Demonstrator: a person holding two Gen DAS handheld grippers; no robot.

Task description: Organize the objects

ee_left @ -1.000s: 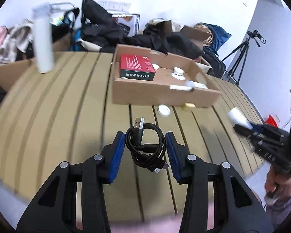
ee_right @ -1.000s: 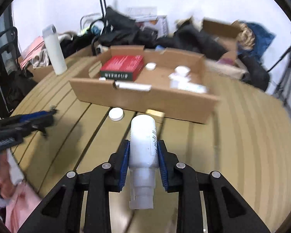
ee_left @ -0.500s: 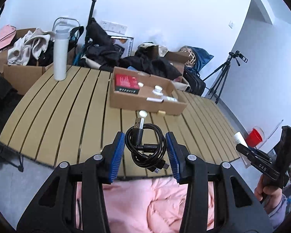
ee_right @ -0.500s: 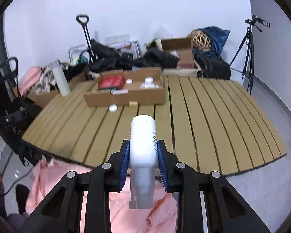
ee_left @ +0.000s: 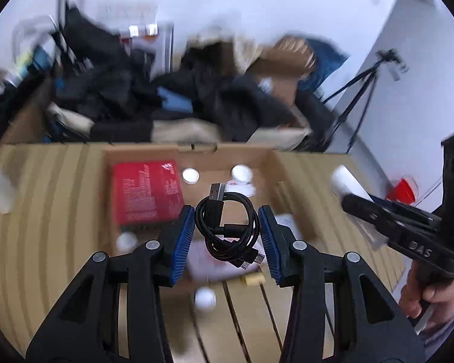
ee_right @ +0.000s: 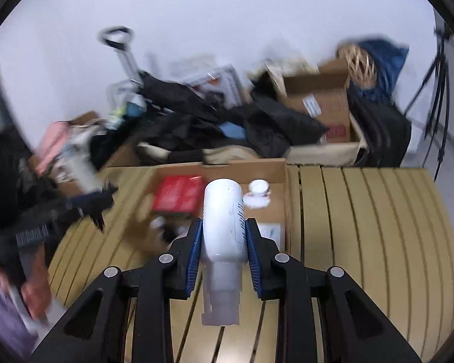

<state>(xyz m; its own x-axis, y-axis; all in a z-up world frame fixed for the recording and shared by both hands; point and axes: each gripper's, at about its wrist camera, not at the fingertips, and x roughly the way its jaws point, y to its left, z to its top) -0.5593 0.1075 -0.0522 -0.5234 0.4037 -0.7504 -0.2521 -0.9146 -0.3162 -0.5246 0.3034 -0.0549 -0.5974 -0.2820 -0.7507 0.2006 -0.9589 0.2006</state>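
1. Left hand-held gripper (ee_left: 227,227): clamped on coiled black cable (ee_left: 227,227), above the cardboard box (ee_left: 275,163).
2. Right hand-held gripper (ee_right: 224,239): clamped on white bottle (ee_right: 224,220), apparently over the box's near edge.
3. Box on slatted desk (ee_right: 363,211): red carton (ee_left: 146,192), white lids.

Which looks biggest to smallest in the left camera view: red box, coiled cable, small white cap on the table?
1. Red box
2. Coiled black cable, though nearness to the camera inflates it
3. White cap

wall (ee_right: 227,15): white | table (ee_right: 363,211): tan slats | behind: dark clothes pile (ee_right: 227,121) | tripod (ee_left: 357,90): right corner
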